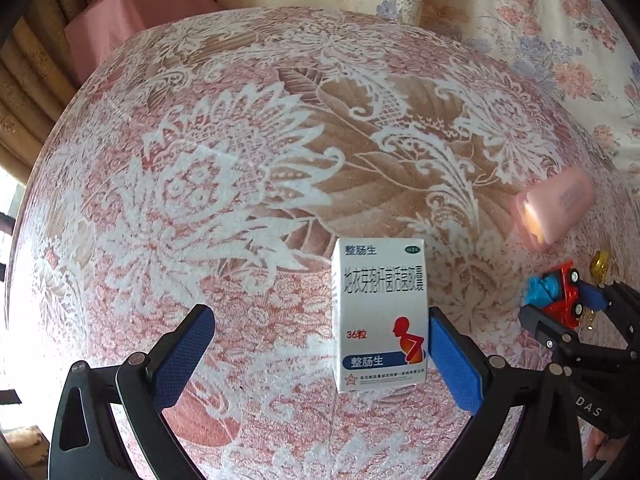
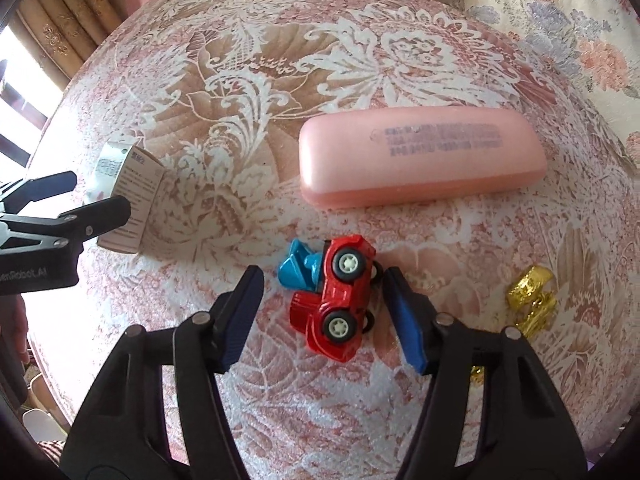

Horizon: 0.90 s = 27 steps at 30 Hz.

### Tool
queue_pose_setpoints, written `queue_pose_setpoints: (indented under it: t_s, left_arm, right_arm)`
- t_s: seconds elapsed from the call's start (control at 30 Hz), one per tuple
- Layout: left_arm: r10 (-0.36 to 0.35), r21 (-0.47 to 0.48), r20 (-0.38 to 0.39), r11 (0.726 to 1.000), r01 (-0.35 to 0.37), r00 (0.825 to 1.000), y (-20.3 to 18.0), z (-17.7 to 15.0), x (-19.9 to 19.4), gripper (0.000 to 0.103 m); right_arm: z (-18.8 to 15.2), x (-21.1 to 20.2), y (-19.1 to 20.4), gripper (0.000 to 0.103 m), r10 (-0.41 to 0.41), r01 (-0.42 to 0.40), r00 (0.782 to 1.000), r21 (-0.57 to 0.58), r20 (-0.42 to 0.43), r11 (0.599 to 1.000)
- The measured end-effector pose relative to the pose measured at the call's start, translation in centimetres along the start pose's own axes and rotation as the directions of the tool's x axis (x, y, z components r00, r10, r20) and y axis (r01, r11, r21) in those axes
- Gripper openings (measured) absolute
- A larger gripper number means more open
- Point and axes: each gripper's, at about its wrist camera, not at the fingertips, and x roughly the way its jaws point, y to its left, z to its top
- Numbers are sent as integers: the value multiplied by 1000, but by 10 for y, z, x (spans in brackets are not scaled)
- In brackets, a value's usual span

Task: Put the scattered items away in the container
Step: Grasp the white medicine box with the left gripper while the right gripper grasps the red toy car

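Note:
A white medicine box point(image 1: 380, 312) stands on the lace tablecloth point(image 1: 240, 160) between the fingers of my left gripper point(image 1: 319, 314), which is open. The box sits close against the right blue pad point(image 1: 452, 360) and far from the left one. A red toy car with a blue part point(image 2: 340, 300) lies on its side between the fingers of my right gripper point(image 2: 322, 276). The car is beside the right pad point(image 2: 404, 320), with a gap to the left pad, so this gripper is open. From the right wrist view the box point(image 2: 132, 200) is at the left.
A shut pink case point(image 2: 420, 160) lies beyond the car, also at the right edge of the left wrist view point(image 1: 556, 208). A small gold trinket point(image 2: 530, 300) lies right of the car. Flowered bedding point(image 2: 560, 20) borders the round table at the back right, curtains point(image 1: 32, 80) at the left.

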Motion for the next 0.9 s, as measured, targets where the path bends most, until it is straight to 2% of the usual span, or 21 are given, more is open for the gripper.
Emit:
queue_pose_setpoints:
  t_s: [0.27,0.53,0.67,0.9]
  left_arm:
    - [12,9,-6,1000,-12,1000,-8,2,8,103]
    - [102,46,-25,994,-101,994,-17,9,22,103]
    - [35,-35,-47,999,-37,998,-6,9,28,103]
    - [22,-34,-69,999,-25,997,-6,14,31,103]
  right_arm:
    - [1,3,8,63,-54,54,999,-7,1,999]
    - [8,6,12,64,-77,78,997,20,-13,997]
    - [10,6,13,65,-75,76,997,18,-15,997]
    - [10,6,15,66,-72,72,997,16,3,997]
